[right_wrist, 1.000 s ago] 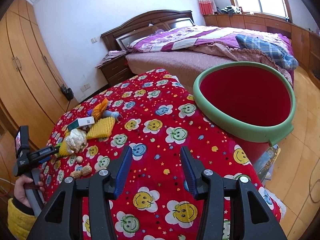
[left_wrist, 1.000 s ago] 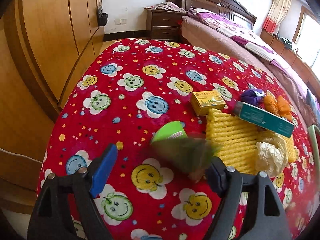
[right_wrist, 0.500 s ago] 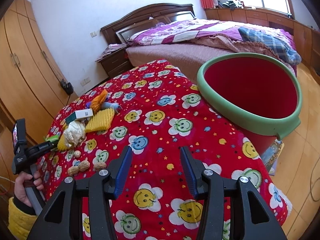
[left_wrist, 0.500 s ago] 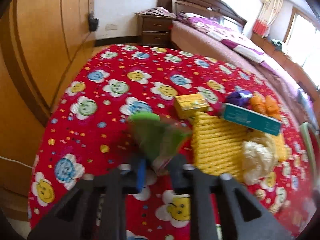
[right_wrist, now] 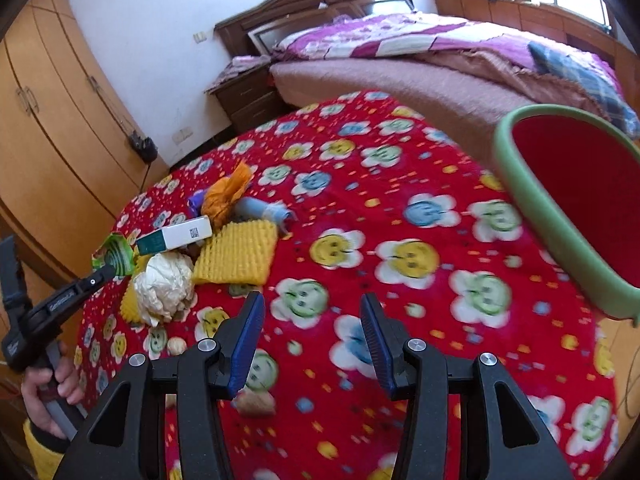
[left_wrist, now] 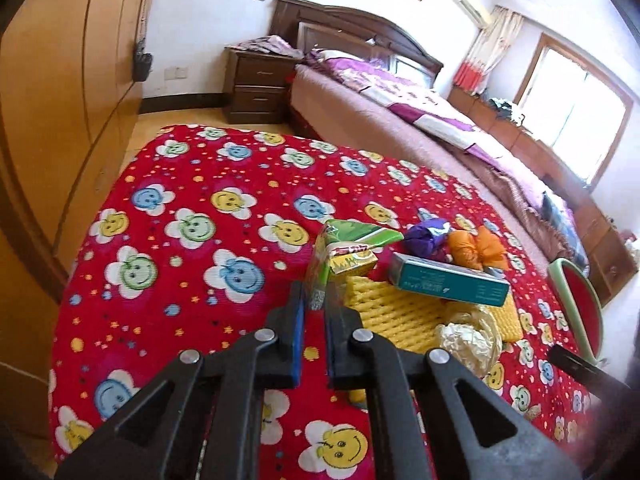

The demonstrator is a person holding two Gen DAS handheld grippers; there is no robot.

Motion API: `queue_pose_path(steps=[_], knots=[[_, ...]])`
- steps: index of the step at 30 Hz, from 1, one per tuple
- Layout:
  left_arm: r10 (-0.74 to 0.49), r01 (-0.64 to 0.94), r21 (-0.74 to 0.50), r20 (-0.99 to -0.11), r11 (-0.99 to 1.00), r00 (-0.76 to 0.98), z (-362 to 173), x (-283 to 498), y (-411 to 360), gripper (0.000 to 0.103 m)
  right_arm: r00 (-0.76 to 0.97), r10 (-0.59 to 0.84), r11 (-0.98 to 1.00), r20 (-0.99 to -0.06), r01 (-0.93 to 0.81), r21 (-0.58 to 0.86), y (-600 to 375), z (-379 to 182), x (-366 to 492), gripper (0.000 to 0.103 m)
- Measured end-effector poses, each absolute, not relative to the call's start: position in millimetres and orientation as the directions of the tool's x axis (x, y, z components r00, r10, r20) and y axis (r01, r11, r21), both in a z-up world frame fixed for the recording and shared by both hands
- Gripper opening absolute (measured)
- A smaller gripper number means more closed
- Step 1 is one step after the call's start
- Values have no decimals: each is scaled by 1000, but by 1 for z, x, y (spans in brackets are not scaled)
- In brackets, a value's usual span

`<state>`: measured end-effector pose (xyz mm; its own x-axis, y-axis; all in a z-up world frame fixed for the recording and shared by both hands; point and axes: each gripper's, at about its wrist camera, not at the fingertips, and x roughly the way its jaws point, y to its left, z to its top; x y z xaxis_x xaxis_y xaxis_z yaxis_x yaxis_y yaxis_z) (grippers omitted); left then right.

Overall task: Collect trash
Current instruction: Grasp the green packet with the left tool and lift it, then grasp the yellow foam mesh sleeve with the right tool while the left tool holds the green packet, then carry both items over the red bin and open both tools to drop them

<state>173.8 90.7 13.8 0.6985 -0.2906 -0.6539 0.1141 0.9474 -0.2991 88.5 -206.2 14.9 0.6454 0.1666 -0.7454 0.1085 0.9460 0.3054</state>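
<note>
Right now your left gripper [left_wrist: 315,312] has its blue-padded fingers [left_wrist: 297,320] pinching the lower end of a green wrapper [left_wrist: 352,238], which stands up between them, lifted off the red smiley-print surface [left_wrist: 192,240]; in the right wrist view the same green wrapper [right_wrist: 114,254] shows at the tip of that gripper, beside the trash pile. Just past the wrapper lies a small yellow box [left_wrist: 354,262], then a teal carton [left_wrist: 448,284] resting on yellow foam netting [left_wrist: 384,316]. A crumpled cream paper ball [left_wrist: 468,338] sits on the near side of the netting, and a purple bundle [left_wrist: 426,236] and an orange bag [left_wrist: 476,250] lie beyond the carton. Your right gripper [right_wrist: 312,340] hovers above the surface with its fingers [right_wrist: 248,340] spread wide and nothing between them. A red bin with a green rim [right_wrist: 532,208] stands at the right edge of the surface, well apart from the pile. Some walnuts [right_wrist: 256,402] lie on the cloth near your right gripper. Your left hand [right_wrist: 44,396] grips the handle at the lower left.
</note>
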Motion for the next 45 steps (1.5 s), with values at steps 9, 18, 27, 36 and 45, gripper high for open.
queue_pose_path(steps=[9,18,27,36,45], knots=[[-389,154,-404,-605,902,695,15,169,99,7,639,182,938,-748,114,326,-189,4,122,51],[-409,161,-424,-597,891,690,9,168,98,7,629,270,908,-729,86,410,-175,-3,137,23],[-384,157,-402,-582,902,717,16,164,96,7,690,329,876,-644,32,482,-193,15,108,11],[-326,98,-404,-549,910,769,46,138,98,5,736,308,887,-603,7,461,-210,37,78,11],[-330,119,-397,-520,910,787,80,108,82,5,782,306,858,-543,21,514,-242,55,44,11]])
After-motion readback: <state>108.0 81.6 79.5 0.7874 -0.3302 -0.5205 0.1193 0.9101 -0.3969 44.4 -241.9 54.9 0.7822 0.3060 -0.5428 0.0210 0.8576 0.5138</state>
